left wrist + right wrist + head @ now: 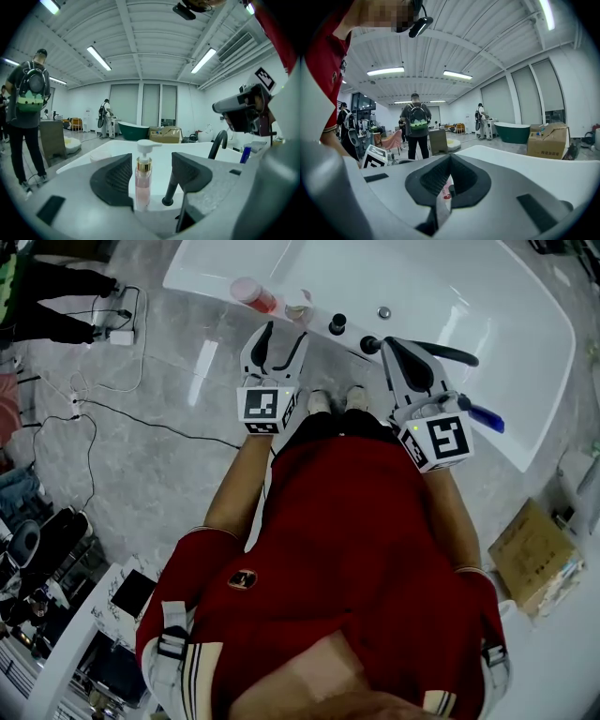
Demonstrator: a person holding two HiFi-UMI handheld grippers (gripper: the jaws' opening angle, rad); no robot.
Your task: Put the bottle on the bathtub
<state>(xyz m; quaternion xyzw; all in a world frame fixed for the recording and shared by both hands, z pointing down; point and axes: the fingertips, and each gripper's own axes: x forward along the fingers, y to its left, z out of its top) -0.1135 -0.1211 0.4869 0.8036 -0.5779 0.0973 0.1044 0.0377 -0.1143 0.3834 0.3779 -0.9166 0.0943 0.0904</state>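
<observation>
As far as we can tell, done: bottle [143, 180] stands upright on the bathtub [469, 296] rim, upper middle of the head view.
Left: backing away.
Left gripper [284, 334]: jaws wide, bottle between them.
Right gripper [449, 180]: jaws closed on a thin pale strip [443, 197].

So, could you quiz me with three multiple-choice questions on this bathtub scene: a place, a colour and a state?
1. Where does the pump bottle stand?
A. on the floor
B. on the bathtub rim
C. in a cardboard box

2. What colour is its liquid?
A. pink
B. green
C. black

3. How do the left gripper's jaws stand?
A. shut on the bottle
B. apart
C. shut, empty

Answers:
1. B, it stands upright on the white rim beyond the jaws.
2. A, the clear body shows pink.
3. B, the left gripper view shows a wide gap between them.
</observation>
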